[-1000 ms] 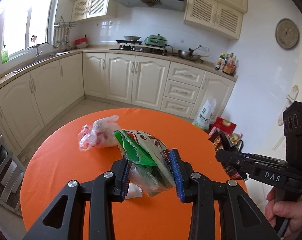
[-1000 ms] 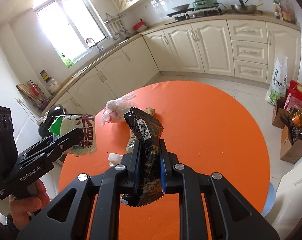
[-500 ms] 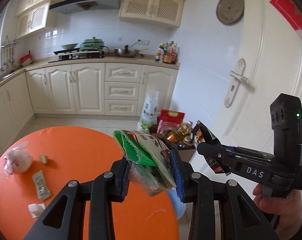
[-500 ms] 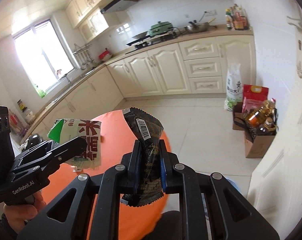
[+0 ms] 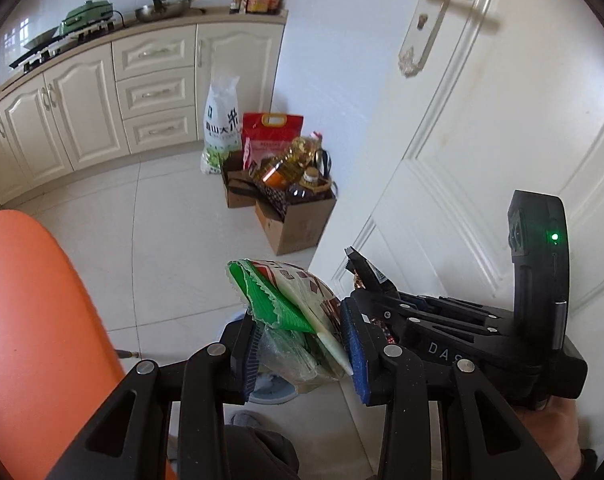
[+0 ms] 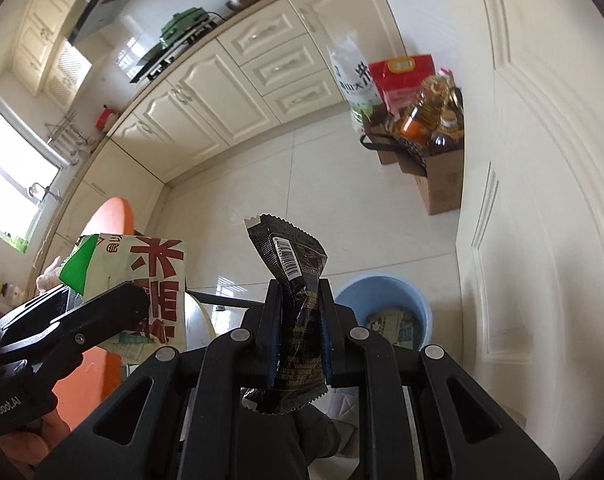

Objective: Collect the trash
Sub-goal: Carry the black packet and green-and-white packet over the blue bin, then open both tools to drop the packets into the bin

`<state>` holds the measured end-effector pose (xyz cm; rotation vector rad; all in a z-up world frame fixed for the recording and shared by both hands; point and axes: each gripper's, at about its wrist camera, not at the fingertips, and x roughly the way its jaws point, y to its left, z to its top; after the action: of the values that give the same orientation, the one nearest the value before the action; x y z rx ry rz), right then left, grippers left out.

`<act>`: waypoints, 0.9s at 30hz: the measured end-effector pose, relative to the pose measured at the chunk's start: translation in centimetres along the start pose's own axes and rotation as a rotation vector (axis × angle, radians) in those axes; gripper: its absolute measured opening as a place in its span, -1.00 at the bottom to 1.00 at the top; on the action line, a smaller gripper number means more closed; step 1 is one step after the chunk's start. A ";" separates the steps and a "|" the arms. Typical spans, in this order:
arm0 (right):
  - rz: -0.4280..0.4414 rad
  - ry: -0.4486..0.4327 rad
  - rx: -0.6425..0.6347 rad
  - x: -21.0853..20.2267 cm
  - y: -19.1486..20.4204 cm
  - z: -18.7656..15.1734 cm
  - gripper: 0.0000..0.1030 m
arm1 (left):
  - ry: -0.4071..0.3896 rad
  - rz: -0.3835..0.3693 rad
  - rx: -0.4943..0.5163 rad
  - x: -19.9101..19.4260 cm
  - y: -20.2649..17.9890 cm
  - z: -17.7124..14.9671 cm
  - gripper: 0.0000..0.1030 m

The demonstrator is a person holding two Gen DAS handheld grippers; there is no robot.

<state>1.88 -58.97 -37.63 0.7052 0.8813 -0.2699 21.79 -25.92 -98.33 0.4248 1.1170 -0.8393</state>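
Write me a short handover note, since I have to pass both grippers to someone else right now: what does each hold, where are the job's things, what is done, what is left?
Left gripper: shut on the green and white snack bag.
Right gripper: shut on the black wrapper.
Blue bin: on the floor by the white door, just ahead of the right gripper, with some trash already inside.
Orange table: off to the left.
Done: both pieces picked up and carried to the bin.
Left: drop both in; whether more trash remains on the table is out of view.

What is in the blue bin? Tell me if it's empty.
Not empty: the right wrist view shows paper wrappers lying at the bottom of the blue bin; how many, I cannot tell.
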 end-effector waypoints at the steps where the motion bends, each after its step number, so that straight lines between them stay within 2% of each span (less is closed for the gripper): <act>1: 0.002 0.016 0.021 1.0 -1.0 -0.1 -0.70 | 0.027 0.005 -0.001 1.0 -0.2 0.7 -0.36; 9: 0.013 0.154 0.142 9.1 -5.6 -0.7 -0.59 | 0.231 0.053 -0.030 9.3 -1.5 6.8 -0.27; 11: 0.012 0.182 0.171 10.7 -6.5 -0.9 -0.32 | 0.282 0.071 -0.042 11.0 -1.7 8.7 -0.20; 13: -0.007 0.190 0.209 11.5 -7.4 -1.2 0.25 | 0.297 0.112 -0.042 11.5 -2.2 9.9 0.16; 14: -0.006 0.181 0.227 11.5 -7.7 -1.3 0.34 | 0.292 0.150 -0.036 11.5 -2.6 10.3 0.39; 15: -0.014 0.169 0.241 11.2 -8.0 -1.3 0.58 | 0.278 0.178 -0.030 11.2 -3.0 10.7 0.60; 16: -0.032 0.157 0.252 10.9 -8.2 -1.4 0.82 | 0.264 0.188 -0.029 10.8 -3.2 10.8 0.69; 17: -0.045 0.142 0.262 10.6 -8.4 -1.4 0.91 | 0.250 0.190 -0.031 10.1 -3.6 10.6 0.84; 23: -0.045 0.074 0.261 7.7 -7.5 -1.1 1.00 | 0.189 0.205 -0.014 5.0 -6.7 11.0 0.98; 27: -0.011 0.014 0.304 5.1 -6.6 -0.9 1.00 | 0.134 0.204 0.001 0.2 -8.1 10.3 0.99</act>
<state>1.29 -63.00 -44.98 0.9844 0.8670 -0.4145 21.91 -38.15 -93.52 0.5926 1.1739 -0.6392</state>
